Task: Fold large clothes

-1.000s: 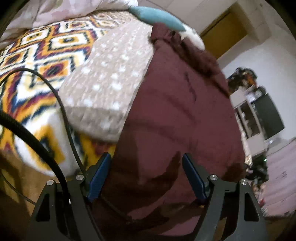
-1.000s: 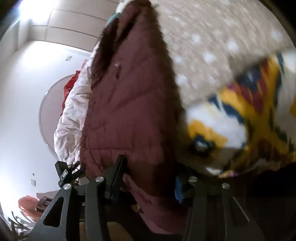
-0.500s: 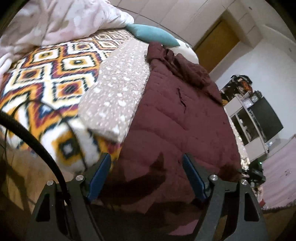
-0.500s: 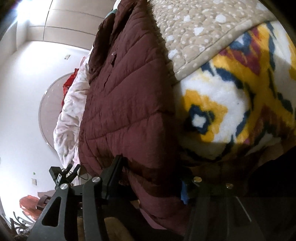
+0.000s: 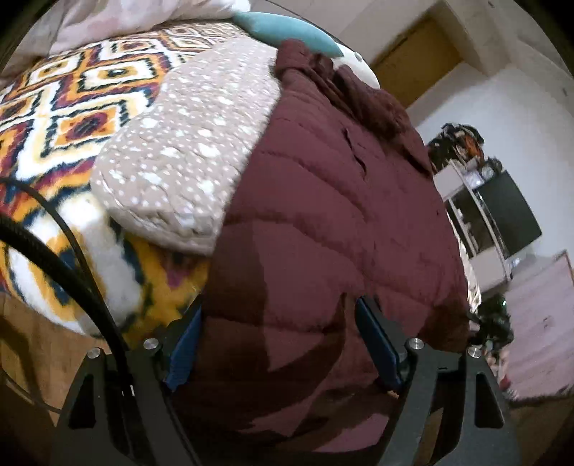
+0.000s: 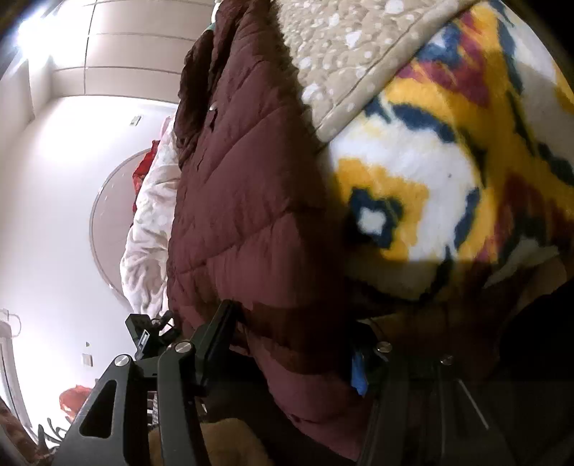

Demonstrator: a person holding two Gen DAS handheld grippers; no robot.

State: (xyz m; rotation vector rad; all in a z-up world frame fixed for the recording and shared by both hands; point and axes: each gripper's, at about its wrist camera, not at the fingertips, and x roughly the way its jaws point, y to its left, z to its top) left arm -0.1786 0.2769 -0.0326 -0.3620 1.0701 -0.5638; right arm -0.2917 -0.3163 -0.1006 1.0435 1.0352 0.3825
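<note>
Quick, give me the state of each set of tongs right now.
Left tongs: open, straddling the hem of the maroon quilted jacket, not clamped.
Right tongs: open, with the jacket's edge hanging between the fingers.

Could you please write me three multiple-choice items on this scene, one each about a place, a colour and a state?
1. Where does the dark maroon quilted puffer jacket lie against the beige white-speckled quilted mat?
A. Hidden under it
B. Over its right edge in the left wrist view
C. Apart from it

2. What colour is the pillow past the jacket's collar?
A. Teal
B. Red
C. Black

3. How does the left gripper stand?
A. Shut on the mat
B. Out of view
C. Open, fingers either side of the jacket's hem

Answers: 1 B, the maroon fabric covers the mat's right edge. 2 A, a teal cushion shows at the top. 3 C, the blue pads stand wide apart with maroon fabric between.
</note>
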